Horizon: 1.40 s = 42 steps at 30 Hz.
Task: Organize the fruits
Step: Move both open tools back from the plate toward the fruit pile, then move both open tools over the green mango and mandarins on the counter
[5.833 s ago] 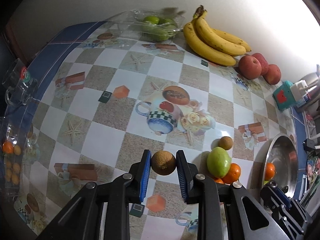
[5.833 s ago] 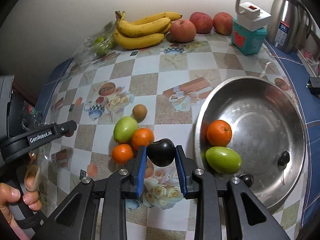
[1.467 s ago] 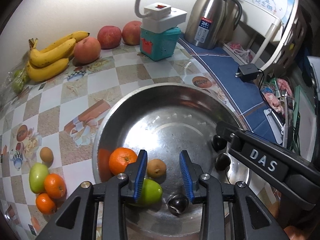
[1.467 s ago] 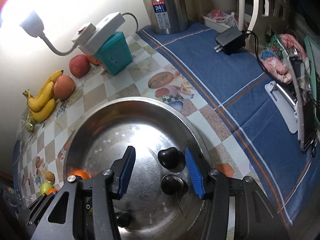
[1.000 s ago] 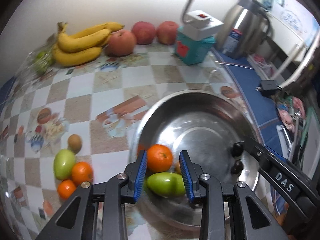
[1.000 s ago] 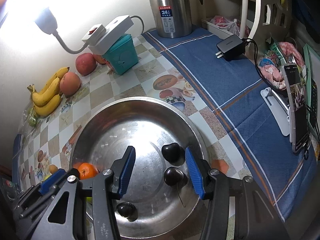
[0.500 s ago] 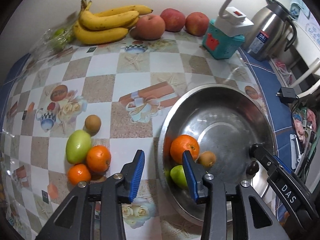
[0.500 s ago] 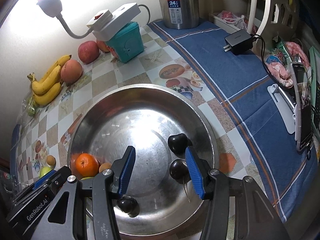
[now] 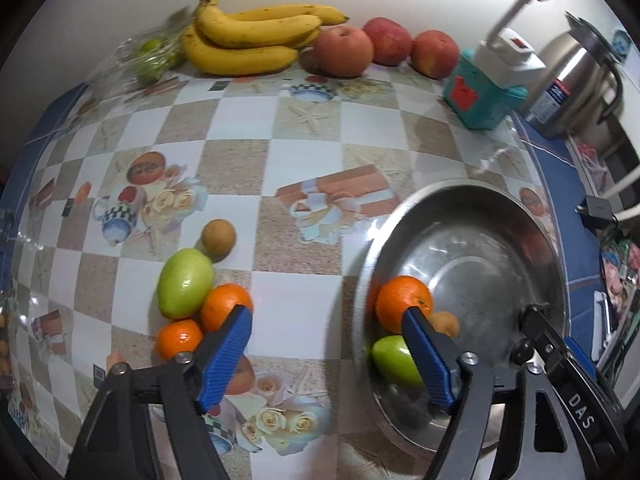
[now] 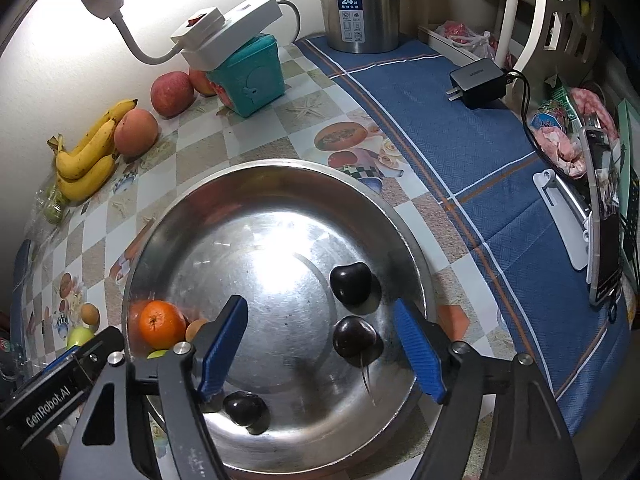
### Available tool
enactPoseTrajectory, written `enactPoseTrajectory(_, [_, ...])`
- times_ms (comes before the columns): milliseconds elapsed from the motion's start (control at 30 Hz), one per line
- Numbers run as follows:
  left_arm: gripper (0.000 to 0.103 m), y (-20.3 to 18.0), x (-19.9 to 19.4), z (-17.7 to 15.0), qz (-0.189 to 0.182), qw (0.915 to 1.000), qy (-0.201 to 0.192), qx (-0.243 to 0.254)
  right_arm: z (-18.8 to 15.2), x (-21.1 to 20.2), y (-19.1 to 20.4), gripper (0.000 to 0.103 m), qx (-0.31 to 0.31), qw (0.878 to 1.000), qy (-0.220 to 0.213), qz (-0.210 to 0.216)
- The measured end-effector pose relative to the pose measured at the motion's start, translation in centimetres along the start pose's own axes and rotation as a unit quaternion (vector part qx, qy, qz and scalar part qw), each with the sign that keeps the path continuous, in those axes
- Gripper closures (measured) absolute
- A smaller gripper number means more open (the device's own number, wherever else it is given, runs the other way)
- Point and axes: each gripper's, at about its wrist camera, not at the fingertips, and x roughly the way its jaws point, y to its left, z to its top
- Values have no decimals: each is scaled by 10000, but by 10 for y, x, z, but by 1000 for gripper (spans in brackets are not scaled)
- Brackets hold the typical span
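Holding an orange (image 10: 157,324), a green mango (image 9: 396,360), a small brown fruit (image 9: 445,323) and three dark plums (image 10: 351,284), the steel basin (image 10: 280,184) sits under both empty claws, the left gripper (image 9: 326,354) and right gripper (image 10: 320,344), whose jaws have just been opening wide.

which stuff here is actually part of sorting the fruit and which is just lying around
Part of the job:
- metal bowl, holding an orange, a green fruit, a small brown fruit and three dark fruits
- loose pile on the table: green fruit, two oranges, brown fruit

Just lying about:
- steel flask
- teal box
- black charger
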Motion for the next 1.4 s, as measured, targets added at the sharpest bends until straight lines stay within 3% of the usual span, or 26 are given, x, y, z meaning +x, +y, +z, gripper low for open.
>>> enactPoseTrajectory(100, [15, 6, 1, 1, 45, 9999, 12, -160, 0, 1, 1, 24, -37, 10000, 14, -11])
enactPoseTrajectory(200, [2, 12, 3, 1, 130, 9995, 0, -286, 0, 2, 2, 24, -70, 10000, 22, -7])
enactPoseTrajectory(333, [0, 15, 2, 2, 218, 9992, -46, -330, -1, 2, 5, 24, -120, 9999, 24, -24])
enactPoseTrajectory(533, [0, 20, 4, 1, 423, 9981, -25, -456, -1, 3, 5, 23, -145, 9999, 50, -39])
enactPoseTrajectory(567, [0, 21, 4, 1, 441, 9978, -18, -487, -1, 3, 5, 16, -148, 9999, 58, -42])
enactPoseTrajectory(600, [0, 22, 4, 0, 455, 9976, -12, -514, -1, 3, 5, 3, -149, 9999, 60, -40])
enactPoseTrajectory(633, [0, 24, 4, 0, 473, 9974, -4, -542, -1, 3, 6, 1, -152, 9999, 38, -28])
enactPoseTrajectory(1100, [0, 20, 0, 0, 532, 9978, -98, -390, -3, -7, 12, 1, -292, 9995, -145, -20])
enactPoseTrajectory(1400, [0, 16, -12, -3, 773, 9963, -333, 147, -7, -12, 24, 1, -436, 9988, -191, 131])
